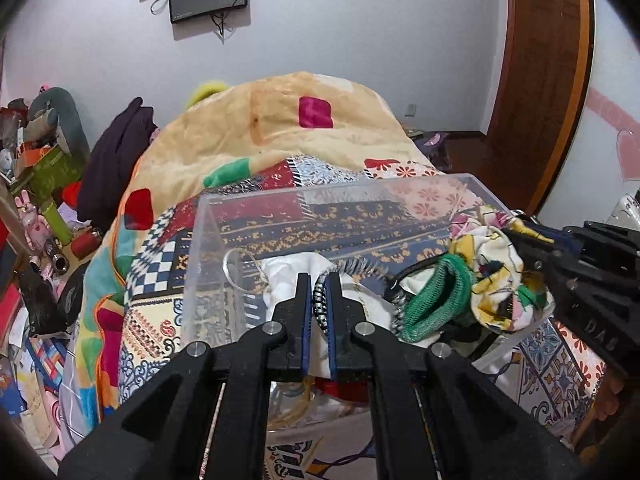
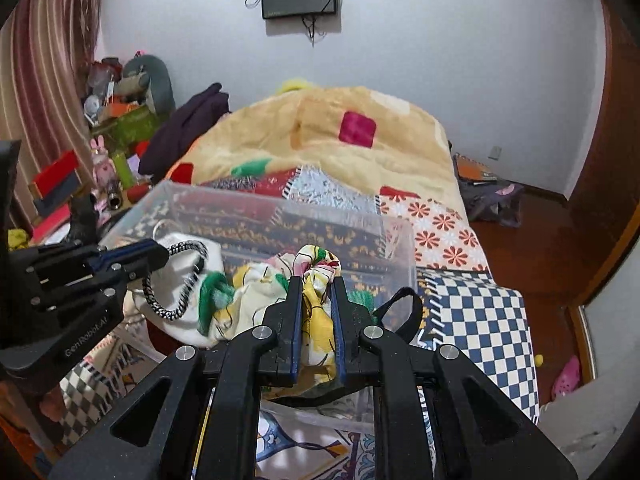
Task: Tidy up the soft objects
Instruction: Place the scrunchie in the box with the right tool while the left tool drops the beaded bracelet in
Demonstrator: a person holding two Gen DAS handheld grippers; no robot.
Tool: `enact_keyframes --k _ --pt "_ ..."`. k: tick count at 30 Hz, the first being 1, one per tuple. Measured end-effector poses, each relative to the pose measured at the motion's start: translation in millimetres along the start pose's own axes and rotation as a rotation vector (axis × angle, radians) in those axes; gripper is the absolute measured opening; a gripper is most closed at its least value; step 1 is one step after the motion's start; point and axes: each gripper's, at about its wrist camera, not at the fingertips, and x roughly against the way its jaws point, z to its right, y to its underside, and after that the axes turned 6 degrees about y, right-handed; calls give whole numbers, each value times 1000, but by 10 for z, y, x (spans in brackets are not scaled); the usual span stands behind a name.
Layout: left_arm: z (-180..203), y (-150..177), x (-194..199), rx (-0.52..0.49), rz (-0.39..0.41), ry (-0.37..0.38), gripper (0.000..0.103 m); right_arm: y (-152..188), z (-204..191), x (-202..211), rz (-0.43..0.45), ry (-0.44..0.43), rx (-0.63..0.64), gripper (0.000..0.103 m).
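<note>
A clear plastic bin (image 1: 208, 248) (image 2: 400, 248) sits on the patterned bed. My left gripper (image 1: 319, 284) (image 2: 160, 254) is shut on the black-and-white braided cord (image 1: 319, 304) (image 2: 176, 312) of a white cloth bag (image 1: 288, 268) (image 2: 180, 280) inside the bin. My right gripper (image 2: 317, 280) (image 1: 516, 240) is shut on a yellow floral cloth (image 2: 316, 308) (image 1: 496, 280), held over the bin's right part. A green knitted piece (image 1: 432, 304) (image 2: 214, 284) hangs beside the cloth. A black strap (image 2: 408, 308) loops at the bin's near right.
A yellow blanket (image 1: 280, 132) (image 2: 328, 140) is heaped at the far end of the bed. A cluttered side table with toys and boxes (image 1: 40, 184) (image 2: 112, 136) stands left. A dark garment (image 1: 116, 160) lies beside it. A wooden door (image 1: 544, 80) is right.
</note>
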Motion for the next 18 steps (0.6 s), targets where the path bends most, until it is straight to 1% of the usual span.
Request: enact_keyframes --k 2,4,5,6,8,10,12,13,14,15,17,18 --pt "-9 -4 5 9 -2 17 5 12 -12 -6 -7 1 10 13" --pt "-7 -4 42 13 -1 46 6 29 -21 2 -12 9 21 20" --pt "-2 -10 48 15 0 57 6 39 -23 20 -16 12 25 28" --pt "5 -7 74 15 2 66 6 46 -10 26 -18 16 25 38" --pt "27 1 132 6 10 74 9 46 7 55 -12 23 19 49" --pt "61 12 202 -8 21 74 12 44 34 115 3 28 12 51" --pt "89 19 281 -15 33 74 17 36 64 186 9 20 4 52" --pt "96 20 322 -15 41 78 21 34 74 216 12 16 0 54" --pt "102 26 373 -13 50 83 27 34 87 258 17 14 -5 60" --pt "110 34 441 -10 62 89 30 40 103 317 26 13 -10 67" --pt "121 46 541 -12 83 92 42 57 126 443 51 16 -16 74" --pt "135 54 598 -16 95 92 45 65 124 487 58 20 -13 78"
